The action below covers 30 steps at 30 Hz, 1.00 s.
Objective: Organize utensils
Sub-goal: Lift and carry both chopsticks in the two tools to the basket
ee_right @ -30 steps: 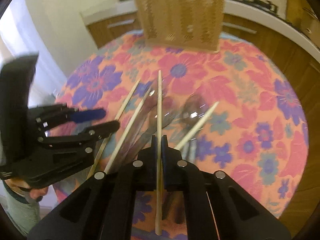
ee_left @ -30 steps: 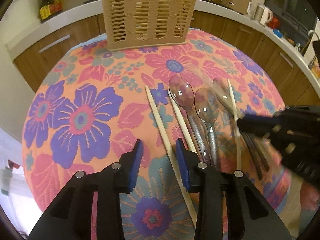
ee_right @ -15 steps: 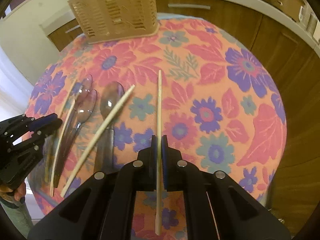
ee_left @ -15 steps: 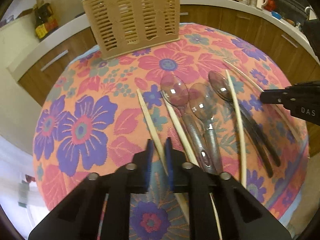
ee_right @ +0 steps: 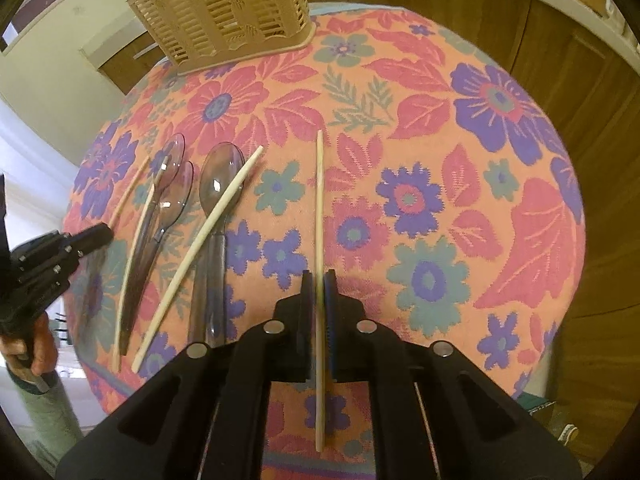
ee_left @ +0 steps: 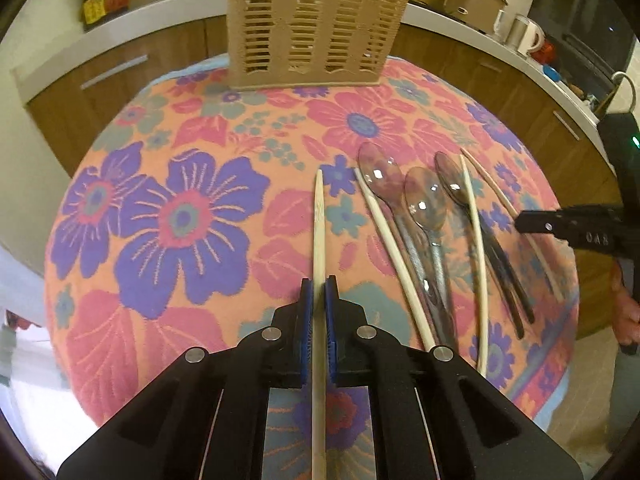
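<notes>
Since a second ago, left gripper has clamped a chopstick on the floral tablecloth. Right gripper jaws are opening around another chopstick, right of the clear spoons. Slotted caddy stands beyond.

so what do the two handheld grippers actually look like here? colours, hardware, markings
Both match: the left gripper and right gripper have matte black angular linkage bodies, round silver pivot pins and blue ribbed pads inside the fingers. Seen from the left wrist, the right one shows pale lettering on its side, unreadable, and a small green light on the black unit above it.
</notes>
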{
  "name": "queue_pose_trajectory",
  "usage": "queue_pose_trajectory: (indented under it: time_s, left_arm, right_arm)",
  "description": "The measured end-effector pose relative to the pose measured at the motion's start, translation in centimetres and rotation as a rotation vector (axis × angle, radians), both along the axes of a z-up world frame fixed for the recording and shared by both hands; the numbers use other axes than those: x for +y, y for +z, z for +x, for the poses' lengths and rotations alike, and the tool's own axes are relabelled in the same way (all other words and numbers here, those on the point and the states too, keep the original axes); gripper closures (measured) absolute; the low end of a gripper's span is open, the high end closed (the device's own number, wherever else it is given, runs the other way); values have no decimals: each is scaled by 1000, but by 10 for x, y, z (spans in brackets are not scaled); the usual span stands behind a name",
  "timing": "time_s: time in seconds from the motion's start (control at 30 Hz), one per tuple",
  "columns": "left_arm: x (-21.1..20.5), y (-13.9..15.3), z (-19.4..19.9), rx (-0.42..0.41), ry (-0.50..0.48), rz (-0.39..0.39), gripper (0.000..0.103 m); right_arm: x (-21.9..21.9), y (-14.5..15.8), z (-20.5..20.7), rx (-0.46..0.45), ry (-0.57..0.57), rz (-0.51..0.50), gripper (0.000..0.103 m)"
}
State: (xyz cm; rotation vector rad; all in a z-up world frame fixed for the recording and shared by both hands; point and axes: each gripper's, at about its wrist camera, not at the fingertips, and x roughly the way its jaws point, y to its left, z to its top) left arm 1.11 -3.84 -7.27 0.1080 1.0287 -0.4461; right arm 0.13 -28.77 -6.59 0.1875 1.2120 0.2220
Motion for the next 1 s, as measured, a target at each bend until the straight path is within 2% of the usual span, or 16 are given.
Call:
queue_pose_trajectory:
  time_s: [0.1, 0.17, 0.27, 0.4, 0.47, 0.53, 0.63, 0.67, 0.7, 0.87, 1.0]
  left_arm:
    - [-3, 0, -3, 3, -14, -11, 97]
    - [-5, 0, -3, 5, -14, -8, 93]
    - [-8, 2, 1, 12, -18, 8, 86]
    - [-15, 1, 11, 40, -52, 73, 86]
    - [-22, 1, 15, 47, -80, 120, 86]
    - [-32, 1, 15, 39, -99, 178, 86]
    - [-42, 1, 15, 43, -76, 234, 85]
    - [-43, 1, 16, 42, -72, 237, 92]
    - [-44, 1, 17, 40, -67, 231, 97]
    - [-40, 4, 19, 17, -38, 183, 99]
    - [-31, 23, 19, -42, -12, 51, 99]
  right_arm:
    - [0, 3, 8, 4, -8, -12, 86]
    - [5, 4, 14, -1, 10, -62, 86]
    - [12, 3, 23, 13, 36, -84, 86]
    - [22, 3, 32, 39, 72, -141, 86]
    - [25, 2, 36, 62, 83, -171, 89]
    - [30, 2, 37, 72, 98, -204, 100]
    - [29, 3, 38, 82, 97, -184, 101]
    - [28, 3, 38, 76, 93, -178, 101]
    - [28, 4, 38, 67, 87, -176, 101]
    - [18, 20, 29, -25, 84, -151, 101]
    - [4, 46, 18, -111, 87, -101, 101]
